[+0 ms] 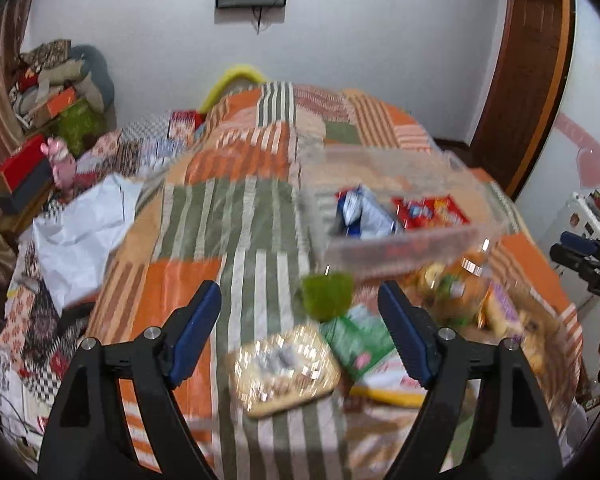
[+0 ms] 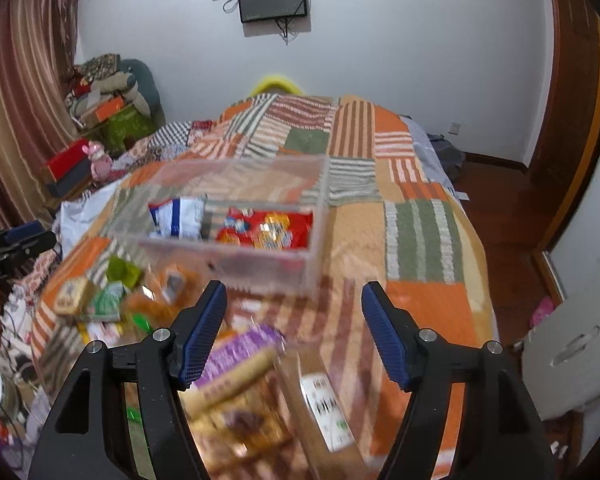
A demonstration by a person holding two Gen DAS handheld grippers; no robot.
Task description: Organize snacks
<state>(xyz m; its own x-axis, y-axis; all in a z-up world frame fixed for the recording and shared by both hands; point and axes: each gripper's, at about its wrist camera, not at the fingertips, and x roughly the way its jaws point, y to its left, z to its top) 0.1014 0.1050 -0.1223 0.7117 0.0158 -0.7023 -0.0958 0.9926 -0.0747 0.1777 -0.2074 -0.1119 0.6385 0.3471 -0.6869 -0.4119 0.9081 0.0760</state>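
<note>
Both my left gripper (image 1: 300,320) and right gripper (image 2: 294,324) hang released over blurred snack packets (image 2: 236,392), labels unreadable.

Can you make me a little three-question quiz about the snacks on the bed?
1. True or false: the clear plastic box already holds a red snack packet.
2. Which packet lies beside the red one in the box: A) blue-and-white B) purple C) green?
3. Fill in: both grippers, left gripper and right gripper, are ____.

Key: 1 true; 2 A; 3 open.
</note>
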